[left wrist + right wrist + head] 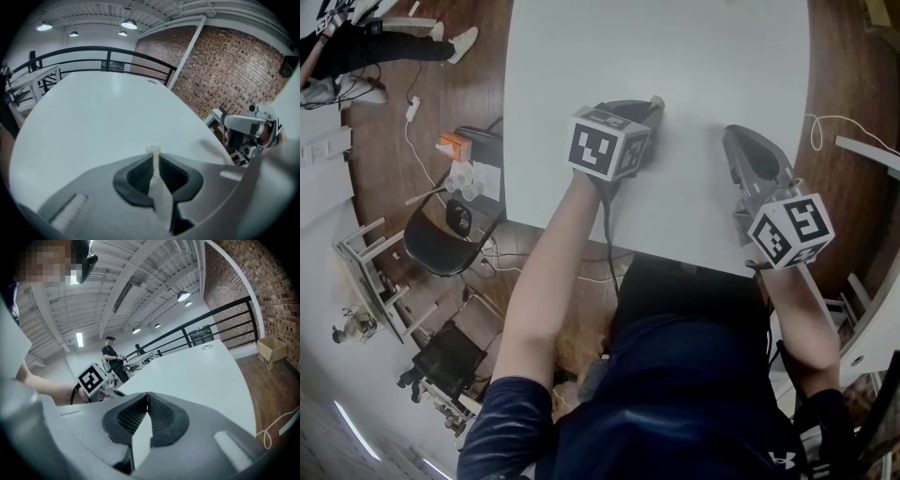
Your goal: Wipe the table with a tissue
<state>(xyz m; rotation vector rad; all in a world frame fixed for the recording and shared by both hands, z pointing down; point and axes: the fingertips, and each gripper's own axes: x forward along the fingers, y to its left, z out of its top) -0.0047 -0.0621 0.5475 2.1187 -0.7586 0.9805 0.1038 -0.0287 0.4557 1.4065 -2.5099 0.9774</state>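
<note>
A white table (pixel 703 56) fills the middle of the head view. My left gripper (pixel 654 105) lies low over it near the front, shut on a small piece of white tissue (pixel 657 99). In the left gripper view the tissue (pixel 153 151) is a thin pale strip pinched between the dark pads, with its end poking out at the tip. My right gripper (pixel 733 131) hovers to the right of the left one, over the table. In the right gripper view its jaws (pixel 147 397) meet with nothing between them. The left gripper's marker cube (pixel 92 378) shows there at the left.
A black chair (pixel 441 239) and an orange box (pixel 455 145) stand on the wooden floor left of the table. White cable (pixel 839 122) lies on the floor at the right. A person (pixel 112 357) stands beyond the table's far end, by a black railing (pixel 215 317).
</note>
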